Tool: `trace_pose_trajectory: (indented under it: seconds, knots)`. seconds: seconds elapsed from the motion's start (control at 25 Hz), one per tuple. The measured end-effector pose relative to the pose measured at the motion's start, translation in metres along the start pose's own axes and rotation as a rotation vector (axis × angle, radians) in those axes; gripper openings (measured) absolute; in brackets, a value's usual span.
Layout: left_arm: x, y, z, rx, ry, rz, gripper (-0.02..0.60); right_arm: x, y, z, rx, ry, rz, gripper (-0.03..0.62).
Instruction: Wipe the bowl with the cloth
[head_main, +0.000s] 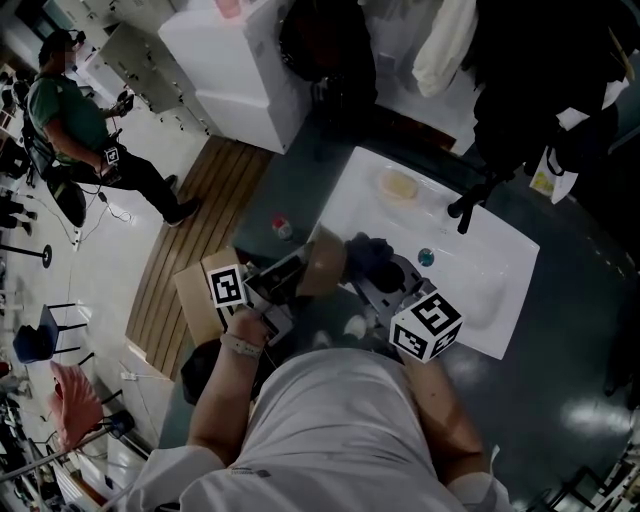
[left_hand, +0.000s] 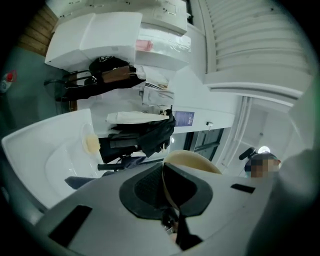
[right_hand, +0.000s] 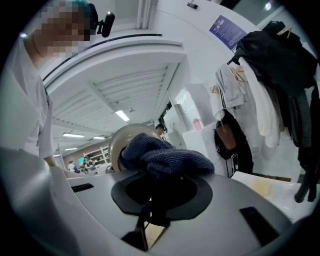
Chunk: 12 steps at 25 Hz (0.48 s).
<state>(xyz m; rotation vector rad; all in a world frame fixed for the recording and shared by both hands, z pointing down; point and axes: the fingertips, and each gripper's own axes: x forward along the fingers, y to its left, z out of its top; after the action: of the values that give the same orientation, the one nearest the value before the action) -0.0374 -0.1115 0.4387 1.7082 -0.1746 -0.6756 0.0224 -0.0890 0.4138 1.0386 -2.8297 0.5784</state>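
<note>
In the head view, a tan bowl (head_main: 322, 262) is held tilted on its side over the near-left corner of the white sink (head_main: 470, 300). My left gripper (head_main: 298, 274) is shut on the bowl's rim. In the left gripper view the rim (left_hand: 192, 159) runs between the black pads (left_hand: 150, 189). A dark blue cloth (head_main: 370, 255) is bunched against the bowl, and my right gripper (head_main: 388, 278) is shut on it. The right gripper view shows the cloth (right_hand: 167, 159) spilling over the jaws and pressed to the bowl (right_hand: 122, 136) behind it.
The sink has a black faucet (head_main: 468, 207), a yellow soap bar (head_main: 398, 184) and a drain plug (head_main: 426, 257). A small red-capped bottle (head_main: 283, 228) stands left of the sink. Dark clothes (head_main: 545, 80) hang behind, and a white cabinet (head_main: 245, 65) stands at the back. A person (head_main: 85, 130) stands at far left.
</note>
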Motion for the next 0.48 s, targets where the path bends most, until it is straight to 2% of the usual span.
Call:
trace_pose_trajectory:
  seconds: [0.24, 0.48]
  knots:
    - [-0.006, 0.012, 0.005, 0.031, -0.010, 0.072, 0.021, -0.001, 0.003, 0.009, -0.051, -0.013, 0.001, 0.075]
    - [-0.009, 0.012, 0.015, 0.035, -0.047, 0.093, 0.021, 0.000, 0.023, 0.012, -0.089, -0.003, 0.072, 0.075]
